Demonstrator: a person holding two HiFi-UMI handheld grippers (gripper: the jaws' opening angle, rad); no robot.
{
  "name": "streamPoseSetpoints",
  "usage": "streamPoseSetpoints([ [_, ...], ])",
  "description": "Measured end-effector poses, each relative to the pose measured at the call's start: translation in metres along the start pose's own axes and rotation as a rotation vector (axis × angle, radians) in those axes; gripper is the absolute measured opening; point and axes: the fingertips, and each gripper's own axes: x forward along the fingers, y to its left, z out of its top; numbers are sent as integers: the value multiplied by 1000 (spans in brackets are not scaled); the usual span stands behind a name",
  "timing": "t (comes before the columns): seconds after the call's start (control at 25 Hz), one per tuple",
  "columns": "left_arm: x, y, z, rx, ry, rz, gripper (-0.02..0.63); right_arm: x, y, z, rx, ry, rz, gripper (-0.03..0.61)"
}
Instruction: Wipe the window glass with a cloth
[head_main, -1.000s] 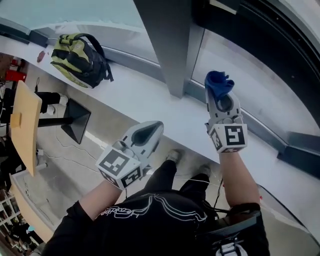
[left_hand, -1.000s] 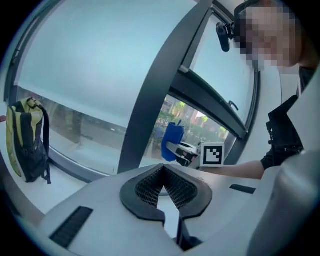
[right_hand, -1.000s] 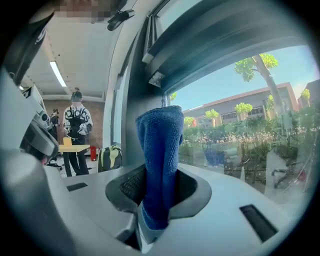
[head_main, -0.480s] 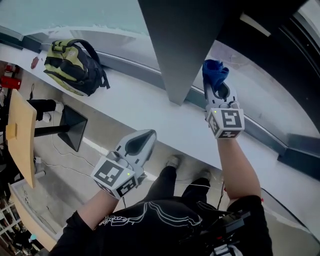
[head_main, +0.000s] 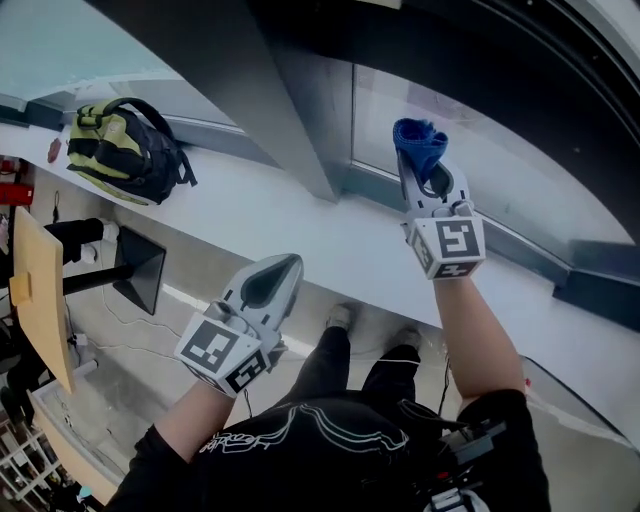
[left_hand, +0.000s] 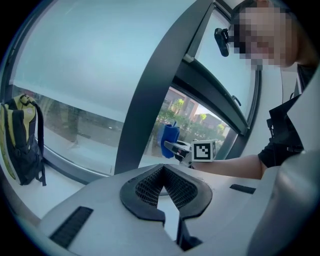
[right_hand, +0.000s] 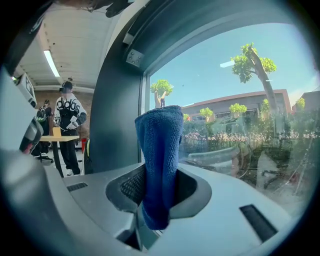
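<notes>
Office-like room, tall window glass (head_main: 480, 150), white sill (head_main: 300, 232), backpack (head_main: 120, 152), wooden desk (head_main: 40, 290)

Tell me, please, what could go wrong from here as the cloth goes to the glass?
1. The cloth is pinched in the right claw as a narrow upright bunch. Only a little of it may meet the glass, and the hard claw tips could touch the pane.
2. The frame stands just left of the cloth, so a sideways stroke may knock against it.
</notes>
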Motion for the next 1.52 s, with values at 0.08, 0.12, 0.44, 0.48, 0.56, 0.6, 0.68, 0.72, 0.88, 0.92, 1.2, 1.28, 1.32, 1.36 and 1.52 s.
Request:
streamPoseSetpoints([
  [0.08,9,-10,3,4,-6,-5,5,-16,-15,-3,-1,4,-14,92],
  [0.12,14,-16,3,5,-9,-8,5,-24,-22,-4,-3,5,-22,92],
  [0.44,61,-87,-9,31,22,-84,5,-107,-104,-23,1,9,-133,92],
  [0.48,69,-98,-11,36,31,-96,5,-121,-117,-27,7,10,-155,92],
  [0.56,84,-119,-17,42,45,-121,5,-148,-143,-35,23,15,-200,92],
  [0.6,91,-130,-21,43,51,-133,5,-161,-156,-40,28,17,-219,92],
  [0.68,107,-154,-28,44,63,-156,5,-188,-180,-48,29,25,-250,92],
  [0.72,114,-166,-32,46,68,-167,5,-202,-193,-53,26,31,-263,92],
  [0.88,147,-218,-46,55,75,-211,5,-258,-245,-73,19,56,-325,92],
  [0.92,153,-229,-48,61,76,-221,5,-271,-257,-79,24,59,-342,92],
  [1.2,187,-304,-65,104,104,-265,5,-366,-347,-101,85,60,-478,92],
  [1.28,195,-320,-70,110,114,-266,5,-391,-374,-106,93,60,-515,92],
  [1.32,199,-328,-72,111,118,-267,5,-403,-386,-109,97,62,-535,92],
  [1.36,202,-335,-73,113,121,-269,5,-416,-399,-111,104,64,-556,92],
  [1.52,214,-367,-82,124,138,-290,5,-463,-438,-124,154,72,-639,92],
])
